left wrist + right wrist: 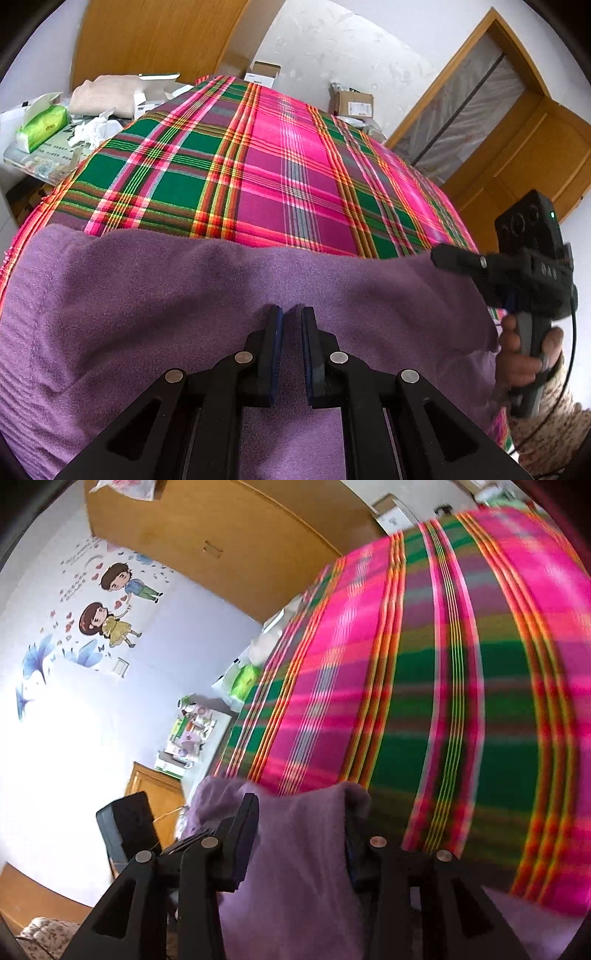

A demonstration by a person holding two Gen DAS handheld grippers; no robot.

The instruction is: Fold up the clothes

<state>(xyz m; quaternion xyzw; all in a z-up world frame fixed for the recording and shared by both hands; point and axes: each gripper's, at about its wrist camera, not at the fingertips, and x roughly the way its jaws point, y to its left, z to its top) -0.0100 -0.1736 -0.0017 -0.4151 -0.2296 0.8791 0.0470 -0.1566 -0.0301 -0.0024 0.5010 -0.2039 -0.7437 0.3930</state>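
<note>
1. The left gripper [291,314] hovers low over a purple fleece garment [184,295], its jaws drawn almost together with only a thin gap between the blue pads [275,347]. Nothing shows in that gap, and whether the tips pinch any cloth beneath cannot be told.

2. The right gripper [299,812] has its jaws set moderately wide, with a thick bunch of the same purple garment [295,867] filling the space between them. The cloth drapes over and in front of the right-hand finger, so the grip looks firm but that finger is partly hidden.

3. The left wrist view shows the right gripper [458,258] at the garment's far right edge, gripped from below by a hand [524,362]. That edge rises off the bed there, probably so it can be carried over for a fold.

4. The garment lies spread across the near end of the bed, on a pink and green plaid sheet [277,166]. The open sheet beyond gives room to lay the fold flat.

5. The left gripper's place at mid-garment suggests it anchors the cloth while the other side lifts.

6. A side surface [22,162] to the left carries a green tissue pack [40,127] and crumpled paper [92,131], well apart from the work.
</note>
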